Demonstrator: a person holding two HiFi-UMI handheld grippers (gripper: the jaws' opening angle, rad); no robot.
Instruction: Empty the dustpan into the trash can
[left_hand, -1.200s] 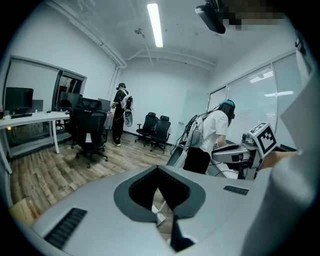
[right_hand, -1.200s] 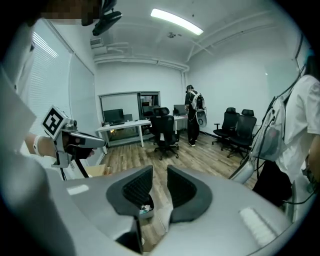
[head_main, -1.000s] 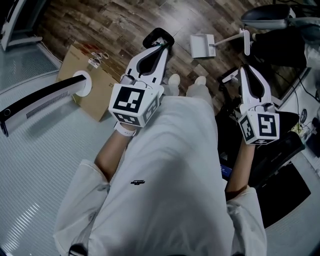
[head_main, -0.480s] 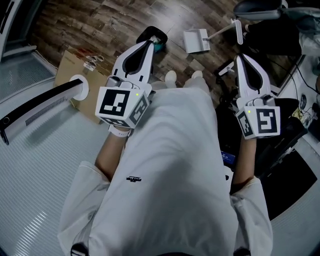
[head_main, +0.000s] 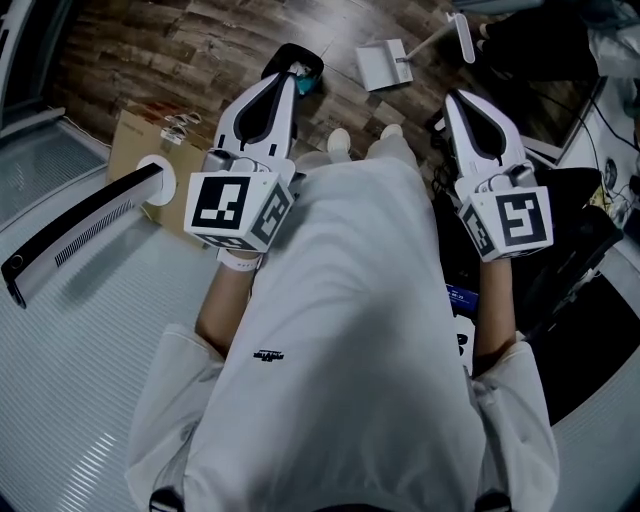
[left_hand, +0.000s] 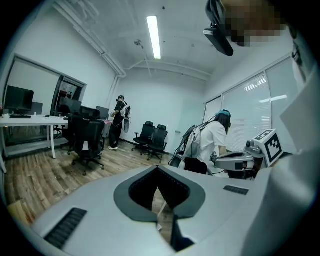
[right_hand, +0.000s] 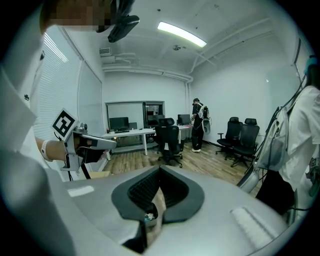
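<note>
**Both tools empty, dustpan on the floor**

I hold my left gripper (head_main: 284, 82) and right gripper (head_main: 456, 100) at chest height. Each has its jaws pressed together on nothing. The dustpan (head_main: 381, 66) lies on the far floor, just right of the black trash can (head_main: 300, 60) and well apart from both tools. I cannot see whether it holds dirt. So this fits either a full pan waiting to be lifted or an emptied one put down.
</note>
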